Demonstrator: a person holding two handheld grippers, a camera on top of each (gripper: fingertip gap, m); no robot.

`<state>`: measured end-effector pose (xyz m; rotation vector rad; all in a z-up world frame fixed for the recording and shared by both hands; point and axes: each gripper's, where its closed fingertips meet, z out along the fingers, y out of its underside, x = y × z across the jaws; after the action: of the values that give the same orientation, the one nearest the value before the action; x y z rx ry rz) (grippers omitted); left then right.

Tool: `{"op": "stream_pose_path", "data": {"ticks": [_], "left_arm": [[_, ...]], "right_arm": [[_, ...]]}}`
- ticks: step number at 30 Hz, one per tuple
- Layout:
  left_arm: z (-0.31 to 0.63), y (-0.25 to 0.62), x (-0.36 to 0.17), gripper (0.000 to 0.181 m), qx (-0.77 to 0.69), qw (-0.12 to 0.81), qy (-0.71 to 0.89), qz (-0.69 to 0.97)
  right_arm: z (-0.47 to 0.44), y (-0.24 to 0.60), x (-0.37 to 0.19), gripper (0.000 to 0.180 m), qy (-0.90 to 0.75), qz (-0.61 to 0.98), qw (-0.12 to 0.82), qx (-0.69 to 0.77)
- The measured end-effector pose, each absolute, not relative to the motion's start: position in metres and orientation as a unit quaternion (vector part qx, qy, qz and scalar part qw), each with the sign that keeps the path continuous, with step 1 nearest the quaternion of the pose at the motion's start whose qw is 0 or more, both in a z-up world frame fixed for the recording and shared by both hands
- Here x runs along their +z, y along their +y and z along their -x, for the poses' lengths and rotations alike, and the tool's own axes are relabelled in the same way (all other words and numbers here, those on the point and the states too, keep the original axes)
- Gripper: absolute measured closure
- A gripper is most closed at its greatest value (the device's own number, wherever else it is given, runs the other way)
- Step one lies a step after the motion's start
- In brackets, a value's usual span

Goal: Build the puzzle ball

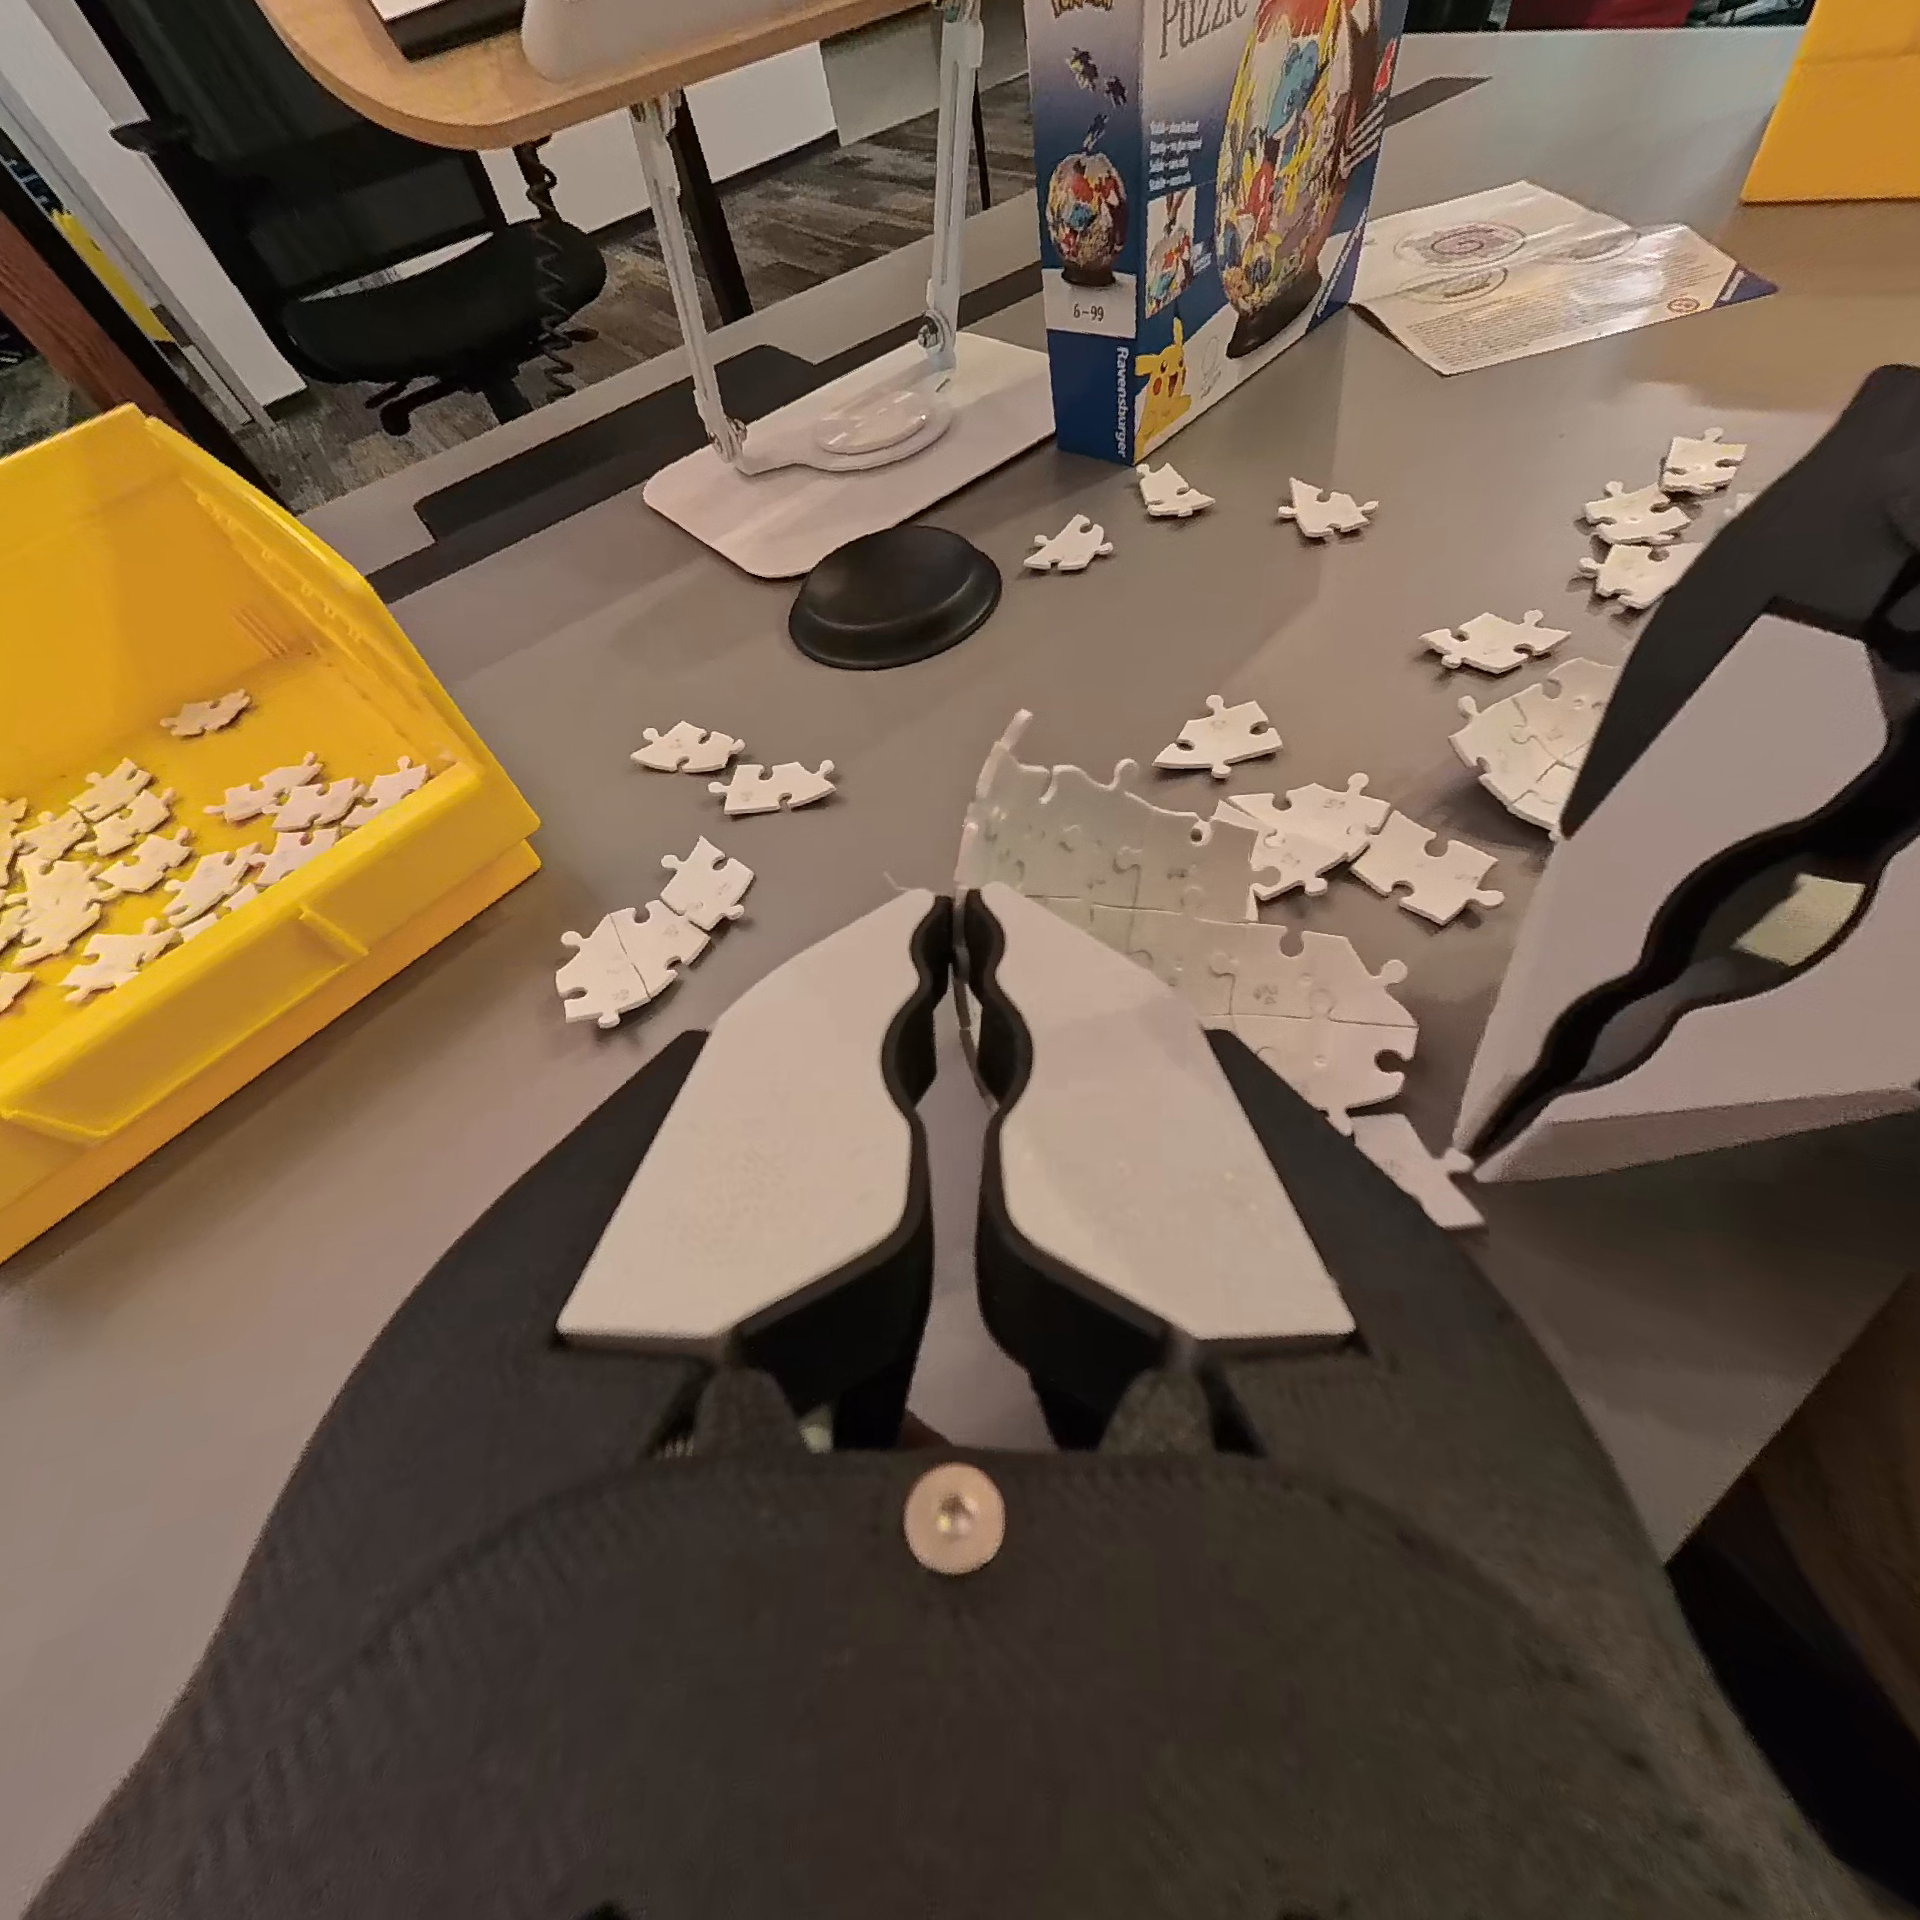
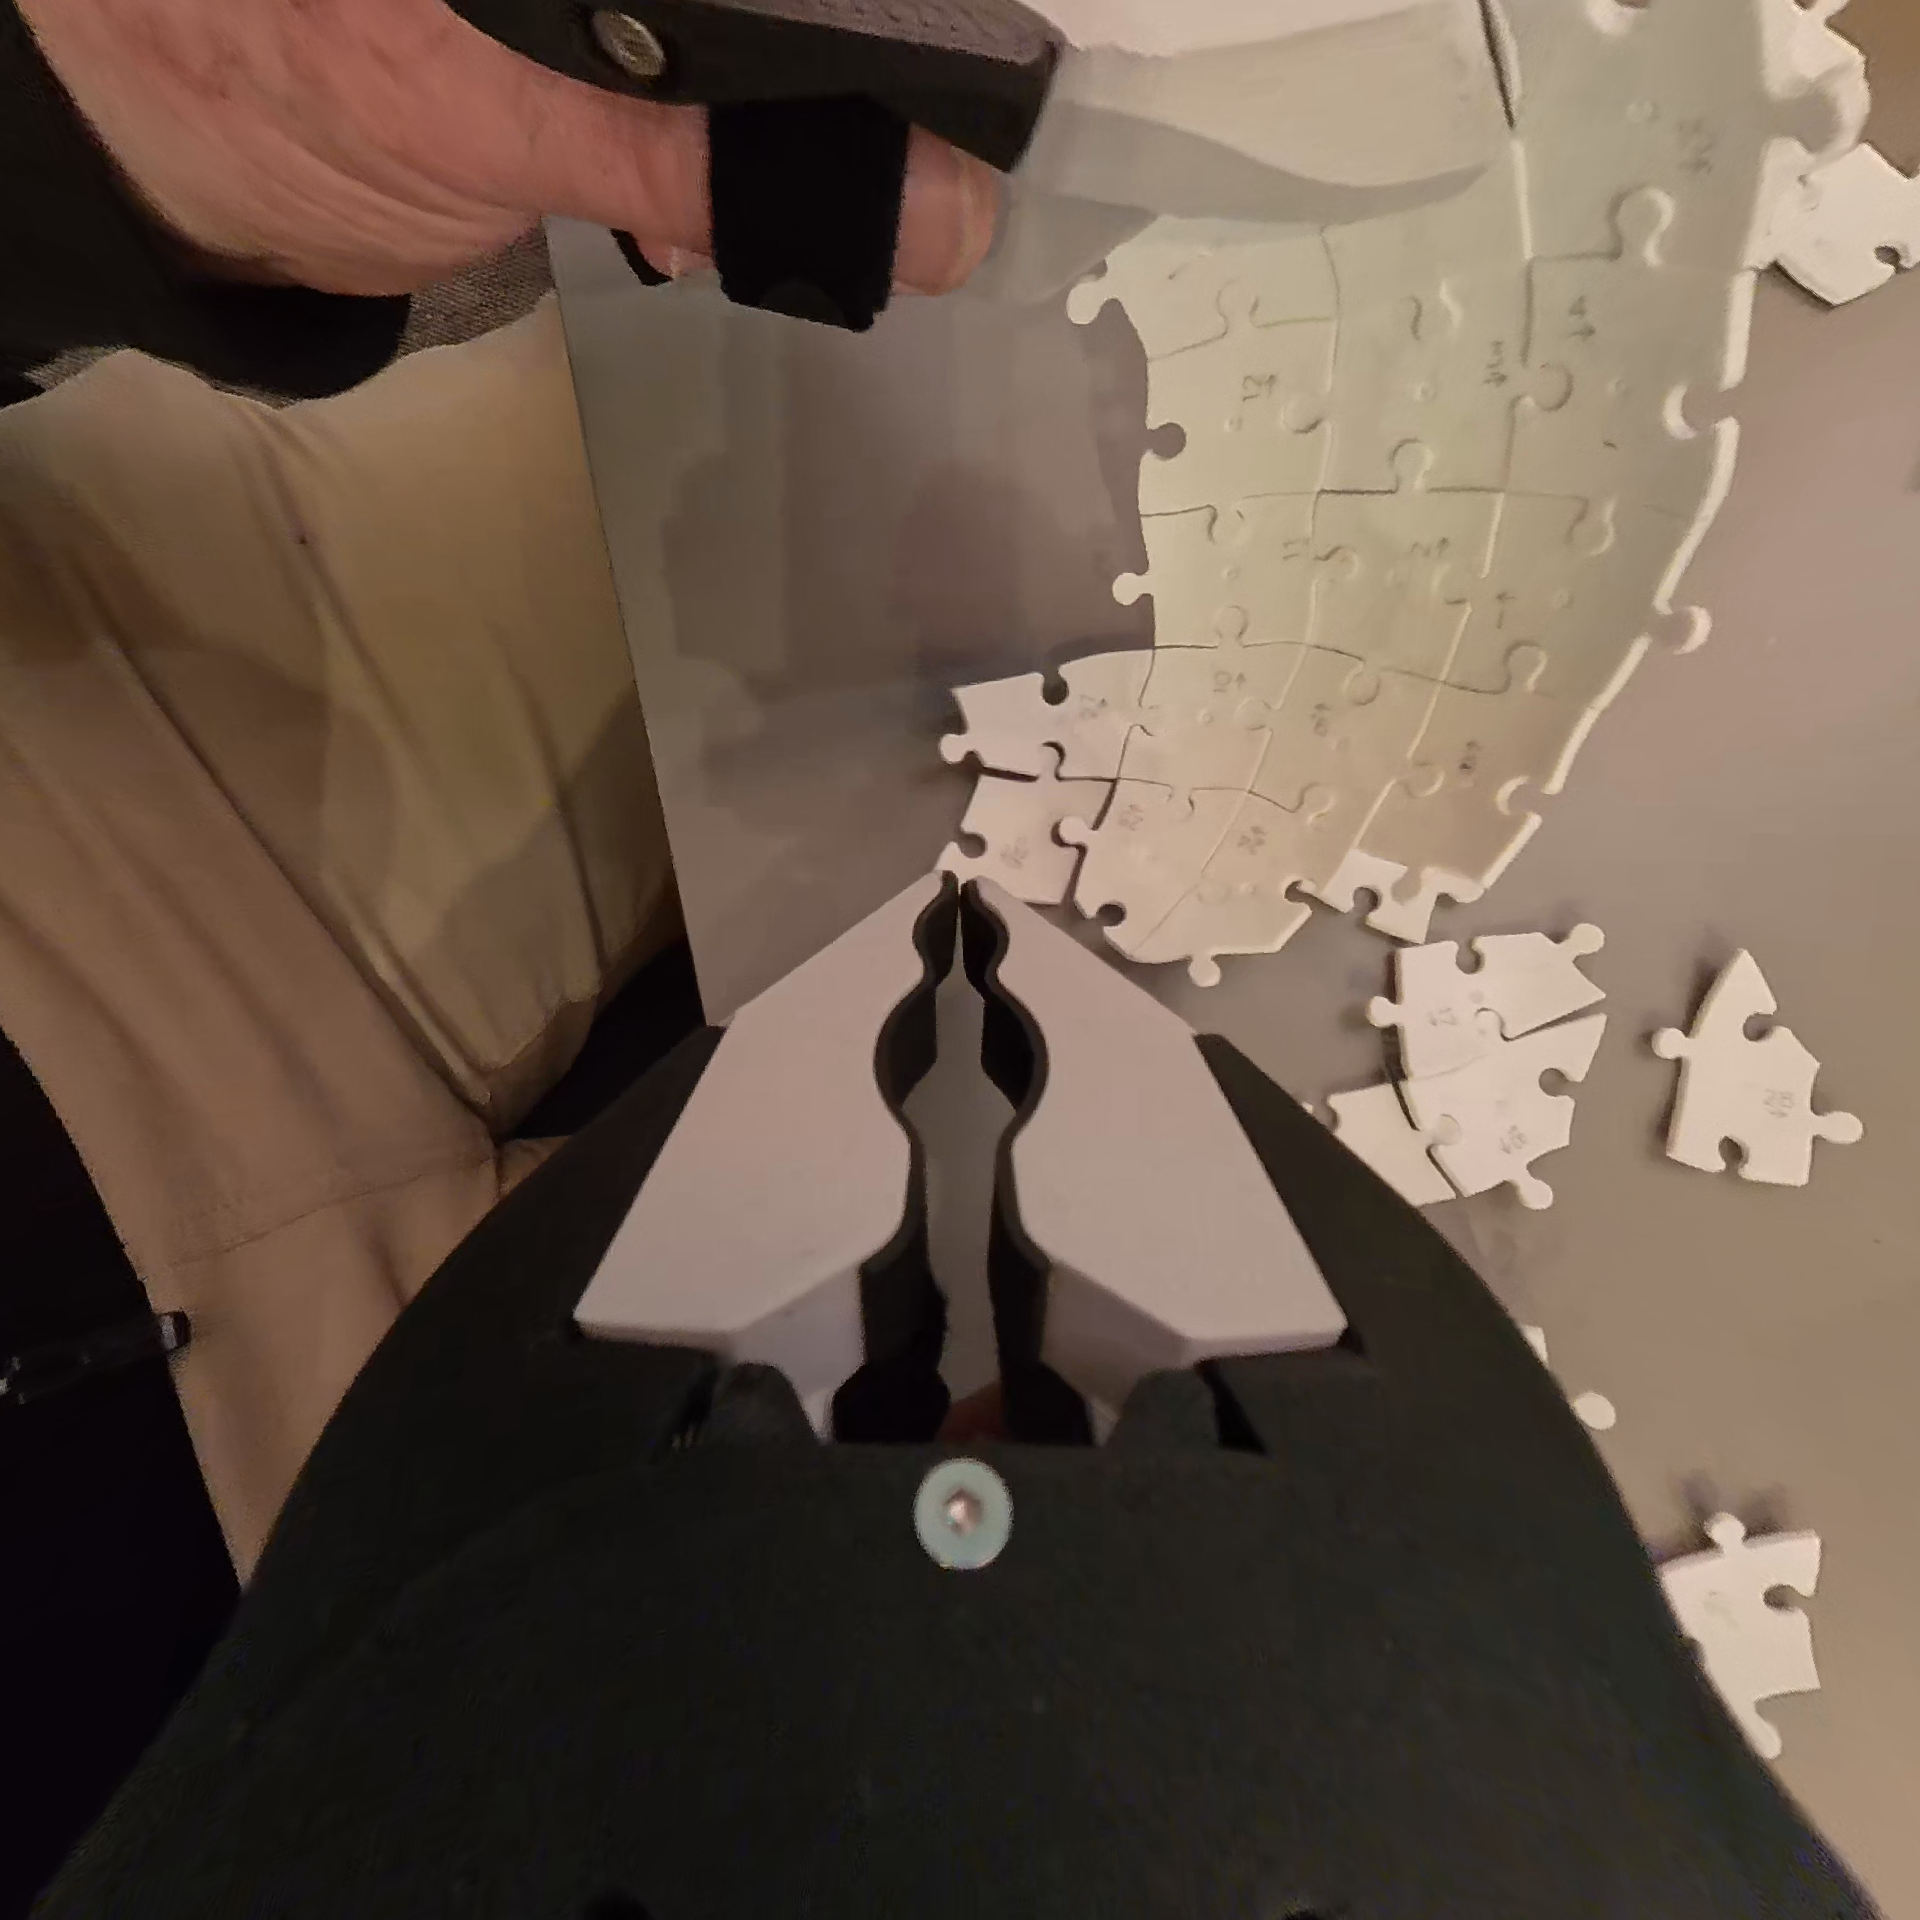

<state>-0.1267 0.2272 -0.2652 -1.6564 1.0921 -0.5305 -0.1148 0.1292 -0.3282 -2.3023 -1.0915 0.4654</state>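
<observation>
Closest to me, the left gripper has its two fingers pinched together on the near edge of the curved shell of joined pieces, holding it tipped up off the grey table. The shell is white side up, and its long axis runs from the table's front edge back and away, the far end curling upward. At its near corner the right gripper comes in with its tips almost meeting. From its own camera the tips sit just beside the corner piece at the shell's edge, and I cannot tell whether they are actually pinching it or only touching. A hand shows at the top of that view, on the handle of the other gripper.

Just past the shell lie loose pieces, some single, some joined in twos and threes. To the left stands a yellow bin with more pieces in it. Farther back sits the black round base, then the puzzle box standing upright, with an instruction sheet flat beside it.
</observation>
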Motion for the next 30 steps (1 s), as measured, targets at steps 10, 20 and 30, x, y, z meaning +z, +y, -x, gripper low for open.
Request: {"op": "stream_pose_path", "data": {"ticks": [10, 20, 30], "left_arm": [[0.127, 0.226, -0.266, 0.178, -0.217, 0.52, 0.458, 0.687], [0.126, 0.224, -0.267, 0.178, -0.214, 0.523, 0.459, 0.685], [0.125, 0.221, -0.268, 0.178, -0.213, 0.526, 0.462, 0.682]], "right_arm": [[0.116, 0.129, -0.333, 0.18, -0.41, 0.856, 0.268, 0.167], [0.109, 0.153, -0.33, 0.18, -0.389, 0.858, 0.31, 0.13], [0.11, 0.154, -0.338, 0.18, -0.402, 0.857, 0.303, 0.111]]}}
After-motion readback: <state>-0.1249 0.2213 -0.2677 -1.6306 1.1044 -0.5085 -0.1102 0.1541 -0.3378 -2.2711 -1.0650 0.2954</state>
